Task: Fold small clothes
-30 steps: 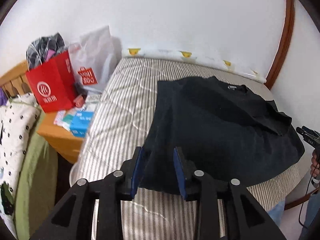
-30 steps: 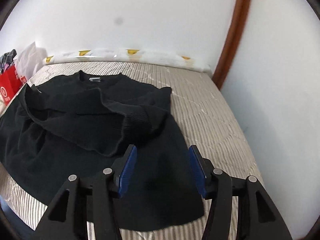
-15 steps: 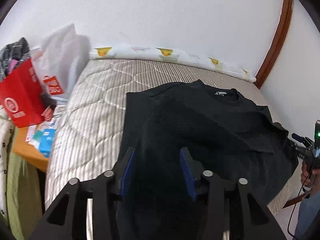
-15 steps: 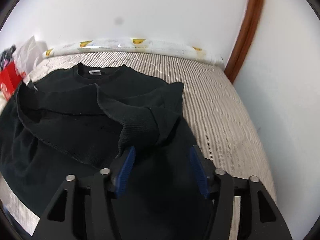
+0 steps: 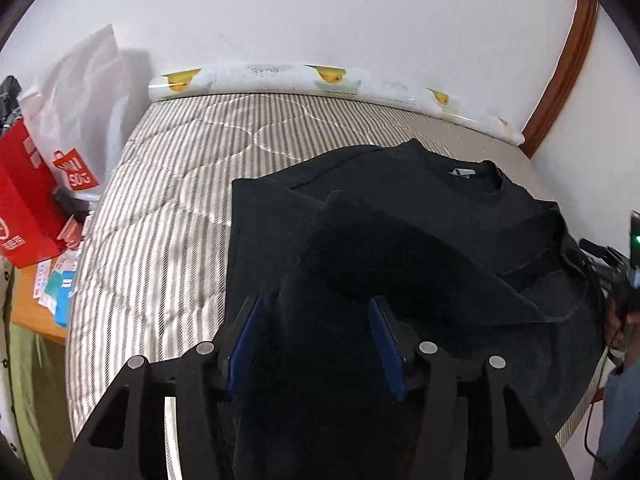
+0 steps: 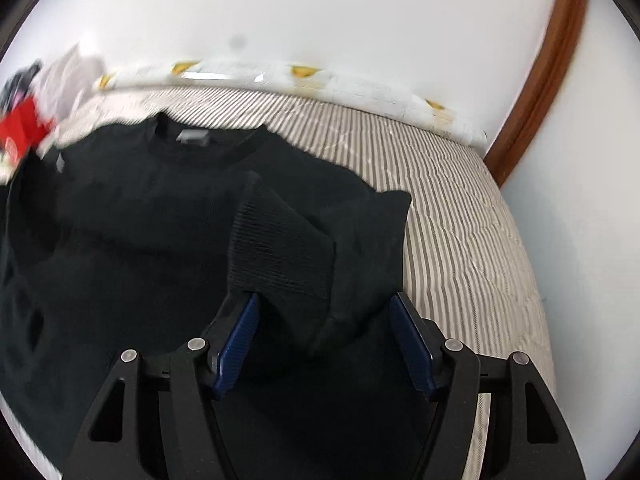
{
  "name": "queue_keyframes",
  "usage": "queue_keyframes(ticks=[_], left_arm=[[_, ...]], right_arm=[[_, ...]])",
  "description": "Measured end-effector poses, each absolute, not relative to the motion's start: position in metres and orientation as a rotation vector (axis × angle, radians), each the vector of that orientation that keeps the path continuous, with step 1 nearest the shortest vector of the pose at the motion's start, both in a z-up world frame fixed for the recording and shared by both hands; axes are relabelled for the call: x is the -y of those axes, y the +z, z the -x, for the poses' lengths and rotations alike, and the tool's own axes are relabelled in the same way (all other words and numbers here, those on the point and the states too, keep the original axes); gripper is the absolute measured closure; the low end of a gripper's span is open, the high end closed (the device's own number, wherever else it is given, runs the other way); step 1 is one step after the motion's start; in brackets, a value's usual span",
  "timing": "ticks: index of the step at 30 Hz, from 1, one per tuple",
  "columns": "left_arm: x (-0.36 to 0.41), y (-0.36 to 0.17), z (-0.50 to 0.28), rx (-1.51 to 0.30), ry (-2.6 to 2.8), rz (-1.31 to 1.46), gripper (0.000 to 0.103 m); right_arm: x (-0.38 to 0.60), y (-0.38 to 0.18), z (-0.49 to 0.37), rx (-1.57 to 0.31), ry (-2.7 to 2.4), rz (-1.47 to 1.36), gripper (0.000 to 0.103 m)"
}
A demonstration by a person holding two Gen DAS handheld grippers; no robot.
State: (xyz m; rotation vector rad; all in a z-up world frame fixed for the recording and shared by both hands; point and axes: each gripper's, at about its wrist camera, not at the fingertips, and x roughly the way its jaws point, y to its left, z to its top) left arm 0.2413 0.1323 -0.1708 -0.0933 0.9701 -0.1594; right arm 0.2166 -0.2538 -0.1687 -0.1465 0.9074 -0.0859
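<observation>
A striped mattress (image 5: 168, 200) fills the room's middle. Along its far edge lies a white roll with yellow ducks (image 5: 320, 80). Left of the mattress stand a red paper bag (image 5: 24, 200) and a white plastic bag (image 5: 84, 112); papers (image 5: 56, 284) lie just beside it.

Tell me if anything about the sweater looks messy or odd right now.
Yes. The sweater lies rumpled on the mattress, not flat. Its ribbed cuff is flopped over the body, bunched just ahead of the right gripper.

Left gripper (image 5: 314, 334) low and level, jaws spread wide, right gripper (image 6: 324, 334) likewise, jaws parted
</observation>
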Motion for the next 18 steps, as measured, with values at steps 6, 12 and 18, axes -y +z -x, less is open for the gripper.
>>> queue_keyframes(ticks=[6,12,18], left_arm=[[-0.131,-0.17,-0.261,-0.965,-0.198,0.088,0.051],[-0.13,-0.179,-0.278,-0.991,-0.245,0.117,0.061],[-0.134,-0.175,-0.279,-0.966,-0.226,0.142,0.092]], right_arm=[[0.277,-0.159,-0.246,-0.899,-0.145,0.04,0.043],[0.273,-0.147,-0.24,-0.876,-0.045,0.033,0.043],[0.273,-0.167,-0.258,-0.932,0.009,0.011,0.047]])
